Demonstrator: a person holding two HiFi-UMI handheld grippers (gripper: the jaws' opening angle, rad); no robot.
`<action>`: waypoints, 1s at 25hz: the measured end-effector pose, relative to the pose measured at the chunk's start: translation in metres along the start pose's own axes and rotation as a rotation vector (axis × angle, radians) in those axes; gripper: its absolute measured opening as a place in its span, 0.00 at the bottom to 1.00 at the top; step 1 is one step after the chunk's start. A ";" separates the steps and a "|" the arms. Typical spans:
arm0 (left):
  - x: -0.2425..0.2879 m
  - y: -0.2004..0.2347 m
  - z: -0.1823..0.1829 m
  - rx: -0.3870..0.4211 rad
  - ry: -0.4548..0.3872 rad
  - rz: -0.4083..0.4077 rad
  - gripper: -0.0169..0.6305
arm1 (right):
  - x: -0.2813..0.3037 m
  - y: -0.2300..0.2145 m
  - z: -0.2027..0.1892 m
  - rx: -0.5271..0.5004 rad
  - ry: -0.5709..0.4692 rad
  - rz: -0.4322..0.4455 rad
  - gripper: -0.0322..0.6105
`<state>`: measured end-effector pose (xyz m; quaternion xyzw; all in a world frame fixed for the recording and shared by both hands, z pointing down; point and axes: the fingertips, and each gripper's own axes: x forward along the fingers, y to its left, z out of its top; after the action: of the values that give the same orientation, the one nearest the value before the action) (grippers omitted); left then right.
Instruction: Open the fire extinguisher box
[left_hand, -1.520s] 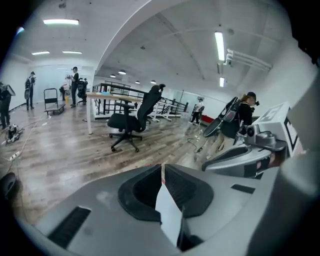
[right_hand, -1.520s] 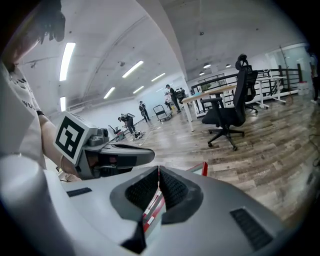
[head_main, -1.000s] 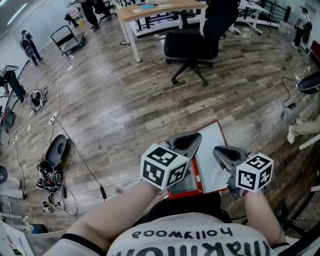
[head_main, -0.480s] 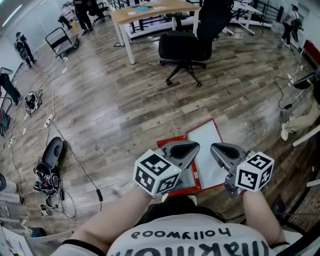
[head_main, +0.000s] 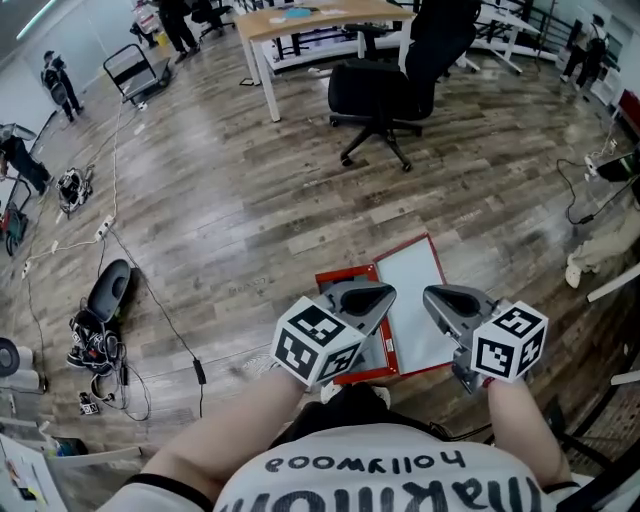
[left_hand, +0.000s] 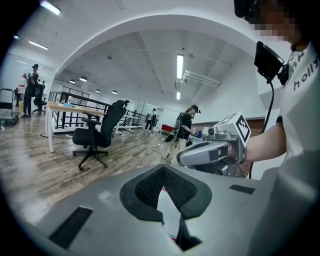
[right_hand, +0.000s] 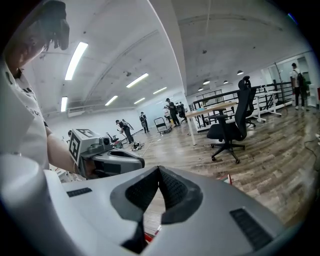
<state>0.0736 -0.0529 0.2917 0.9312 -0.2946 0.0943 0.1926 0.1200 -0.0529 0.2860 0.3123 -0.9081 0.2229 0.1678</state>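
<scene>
Red-framed box (head_main: 415, 272) on floor (head_main: 250, 200) beneath left claw (head_main: 383, 294), right claw (head_main: 434, 297).

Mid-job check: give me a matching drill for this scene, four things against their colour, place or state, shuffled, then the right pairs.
1 fire extinguisher box
2 office chair
3 desk
4 left gripper

A black, beside the desk
B jaws shut, empty
C red frame, white panel
D light wooden top, white legs

Pairs: 1-C, 2-A, 3-D, 4-B
</scene>
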 end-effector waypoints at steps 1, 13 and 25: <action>-0.001 -0.001 -0.001 -0.010 -0.005 0.006 0.04 | 0.000 0.000 -0.001 -0.004 0.004 0.004 0.06; -0.014 0.002 -0.007 0.009 -0.007 0.046 0.04 | 0.008 0.013 -0.002 -0.076 0.023 0.038 0.06; -0.013 0.007 -0.011 0.033 0.016 0.036 0.04 | 0.016 0.011 -0.005 -0.080 0.039 0.044 0.06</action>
<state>0.0582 -0.0465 0.2996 0.9281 -0.3081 0.1098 0.1779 0.1019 -0.0502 0.2938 0.2806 -0.9195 0.1961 0.1930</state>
